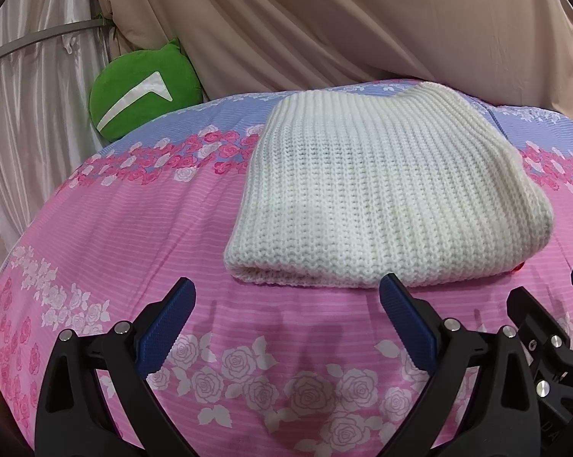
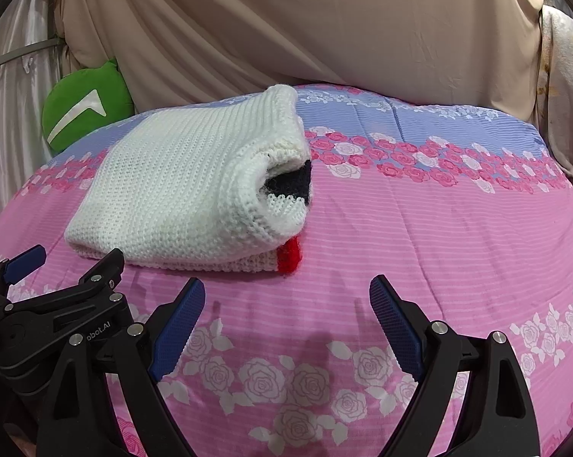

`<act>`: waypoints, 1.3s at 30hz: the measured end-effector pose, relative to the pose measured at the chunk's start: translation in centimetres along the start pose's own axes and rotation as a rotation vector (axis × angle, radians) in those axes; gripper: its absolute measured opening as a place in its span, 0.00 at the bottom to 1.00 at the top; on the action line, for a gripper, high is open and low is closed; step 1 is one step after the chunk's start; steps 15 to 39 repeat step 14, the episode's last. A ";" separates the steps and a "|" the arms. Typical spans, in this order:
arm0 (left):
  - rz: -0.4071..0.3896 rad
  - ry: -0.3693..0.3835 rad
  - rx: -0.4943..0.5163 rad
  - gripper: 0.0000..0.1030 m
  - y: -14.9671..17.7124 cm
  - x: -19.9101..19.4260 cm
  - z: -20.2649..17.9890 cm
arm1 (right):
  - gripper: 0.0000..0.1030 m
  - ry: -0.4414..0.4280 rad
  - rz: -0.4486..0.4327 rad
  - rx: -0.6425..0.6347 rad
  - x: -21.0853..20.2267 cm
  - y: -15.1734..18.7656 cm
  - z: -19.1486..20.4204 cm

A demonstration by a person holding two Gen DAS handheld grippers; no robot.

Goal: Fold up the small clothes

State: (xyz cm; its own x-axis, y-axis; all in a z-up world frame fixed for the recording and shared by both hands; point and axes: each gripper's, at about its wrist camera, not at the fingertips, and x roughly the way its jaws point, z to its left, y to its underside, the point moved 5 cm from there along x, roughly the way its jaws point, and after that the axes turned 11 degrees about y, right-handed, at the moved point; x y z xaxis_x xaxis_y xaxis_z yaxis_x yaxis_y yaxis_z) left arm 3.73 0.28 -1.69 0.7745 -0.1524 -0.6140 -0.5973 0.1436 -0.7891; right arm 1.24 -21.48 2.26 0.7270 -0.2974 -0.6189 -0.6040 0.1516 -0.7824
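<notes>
Sweater (image 1: pixel 385 198) lies folded on the bed (image 1: pixel 134 236), just beyond our left claw (image 1: pixel 286 320) and right claw (image 2: pixel 286 320), both spread wide and empty. We judge a careless nudge could spring the bulky, springy chunky-knit roll open at its right end, where navy and red trim (image 2: pixel 288 259) peek out.

Bedspread (image 2: pixel 420 228): pink and lilac, rose print, striped weave. Drape (image 2: pixel 286 30): beige, creased, hung behind the bed. Curtain (image 1: pixel 31 133): pale satin, left, crossed by a grey band (image 1: pixel 39 40). Cushion (image 1: pixel 141 91): green, white chevron, left corner.
</notes>
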 end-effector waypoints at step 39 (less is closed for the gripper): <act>-0.004 -0.004 0.016 0.86 0.0 0.1 0.3 | 0.84 0.027 0.000 -0.006 0.0 0.0 0.1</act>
